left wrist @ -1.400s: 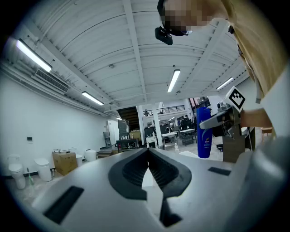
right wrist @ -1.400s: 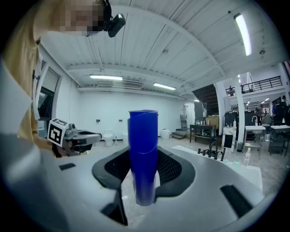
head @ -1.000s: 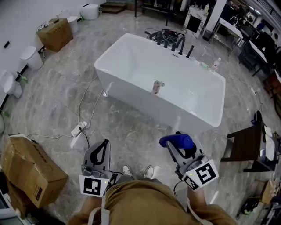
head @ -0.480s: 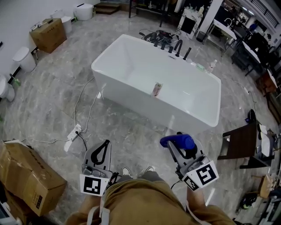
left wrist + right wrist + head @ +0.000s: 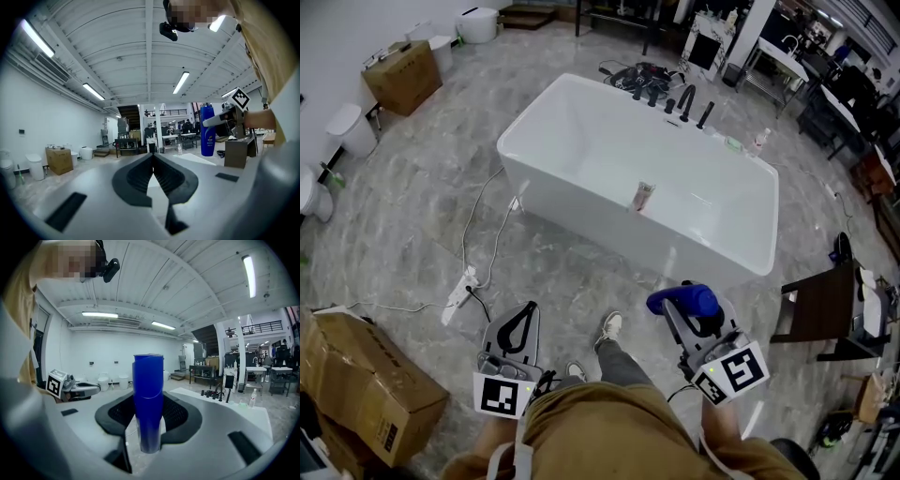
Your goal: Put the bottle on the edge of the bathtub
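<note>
Nearest, two claws low in the head view, above tan trousers (image 5: 600,422). Left claw (image 5: 523,314): pads pressed together, nothing between them. Right claw (image 5: 686,317): clamped at a middle width on the blue bottle (image 5: 680,300), upright in both gripper views. Only one such bottle, over the floor and well apart from the bathtub.

Two shoes below the claws: one stepped forward (image 5: 609,325), the other (image 5: 574,372) partly hidden by the left claw.

Next, grey marbled floor (image 5: 581,281): an open strip between the shoes and the tub wall, free for walking. At the left, one white power strip (image 5: 459,286) with cables across the floor, toward the left corner of the tub. At the right, one dark chair (image 5: 820,314) near the right end of the tub, with less room on that side.

Then one white freestanding bathtub (image 5: 581,217). Near edge broad and mostly bare, with one small pinkish tube (image 5: 642,196) standing on it, print too small to read. On the far edge, black tap pieces (image 5: 682,98), about five, hard to count exactly. One clear bottle (image 5: 759,141) near the far right corner.

Two cardboard boxes: one (image 5: 366,375) cut off by the left border, one (image 5: 398,75) farther away by the wall. White toilets (image 5: 347,124) along the left wall, partly cut off, number not clear.
</note>
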Available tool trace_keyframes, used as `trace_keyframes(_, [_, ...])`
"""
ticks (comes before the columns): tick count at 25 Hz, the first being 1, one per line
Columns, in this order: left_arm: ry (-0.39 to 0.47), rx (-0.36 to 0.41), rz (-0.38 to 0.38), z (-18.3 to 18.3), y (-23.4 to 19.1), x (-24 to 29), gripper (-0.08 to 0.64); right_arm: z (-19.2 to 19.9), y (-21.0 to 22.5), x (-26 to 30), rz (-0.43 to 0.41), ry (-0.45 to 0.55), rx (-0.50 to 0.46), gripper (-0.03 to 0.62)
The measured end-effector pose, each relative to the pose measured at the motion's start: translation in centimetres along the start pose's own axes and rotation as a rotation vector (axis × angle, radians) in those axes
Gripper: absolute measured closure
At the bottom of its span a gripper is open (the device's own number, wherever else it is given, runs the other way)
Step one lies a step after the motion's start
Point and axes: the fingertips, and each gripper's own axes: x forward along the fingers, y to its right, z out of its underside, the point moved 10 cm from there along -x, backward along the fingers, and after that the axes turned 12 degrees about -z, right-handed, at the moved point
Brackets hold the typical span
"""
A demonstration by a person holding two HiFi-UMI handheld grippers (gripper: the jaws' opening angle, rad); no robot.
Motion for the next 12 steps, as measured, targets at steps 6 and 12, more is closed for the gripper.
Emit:
trace_keyframes(6, [-0.011,0.009,-0.040,-0.5,-0.3,4.9,0.554,-0.5,5.5,3.2,-0.032,0.009,0.006,0.431])
trace_keyframes(12, [-0.019,0.024,-0.060,-1.4,0.0,11.3,0.554,-1.3,11.5,6.9,-0.070,0.011,0.000,0.431])
